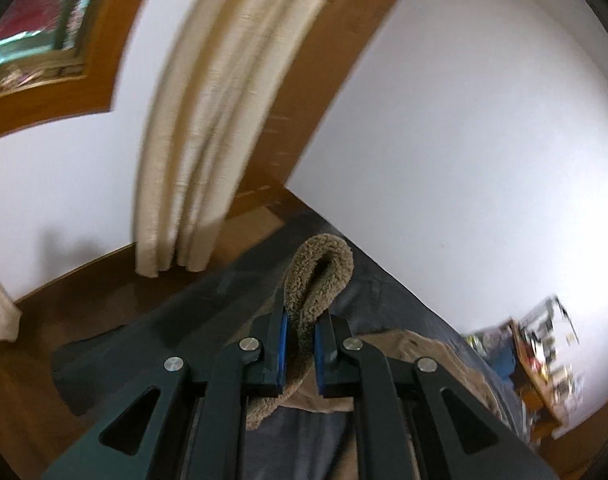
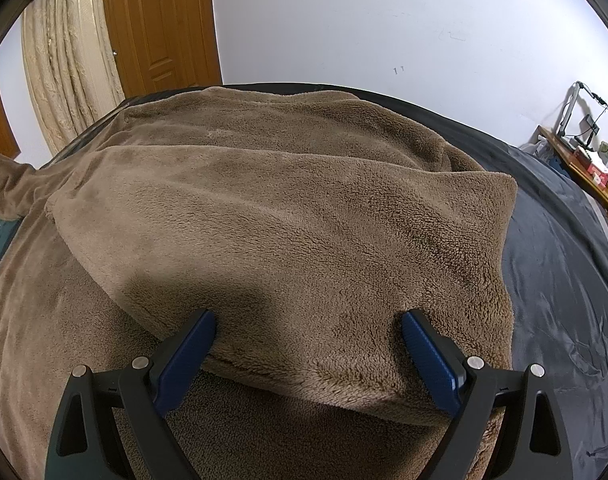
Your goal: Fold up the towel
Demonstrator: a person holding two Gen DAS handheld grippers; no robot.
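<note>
Fleece fills the left wrist view only in part: a looped fold of the brown towel (image 1: 318, 276), nubbly and thick, stands up between the blue pads (image 1: 281, 344) of the left gripper (image 1: 299, 346). The jaws are drawn nearly together and pinch the plush cloth, which bulges above them in a rounded hump and trails down beneath the black metal linkages. Behind lies a dark grey sheet (image 1: 191, 312), smooth and slightly creased, spread over a bed. A cream curtain (image 1: 207, 128) hangs in long ribbed pleats against a white wall (image 1: 464, 140), with glossy brown wood floor (image 1: 43, 380) below it. The picture is blurred at the edges.

In the right wrist view the towel (image 2: 287, 216) covers most of the bed, its pile soft and matte, with one layer folded over another so that a thick rounded edge runs across the near side. The right gripper (image 2: 308, 354) is spread wide, its ridged blue pads (image 2: 428, 360) on either side of that folded edge, touching the pile without closing on it. The satiny dark sheet (image 2: 564, 300) shows to the right, wrinkled and faintly shiny. A panelled wooden door (image 2: 159, 24) and the pleated curtain (image 2: 63, 72) stand beyond, and a cluttered wooden desk (image 2: 584, 168) sits at the far right.
</note>
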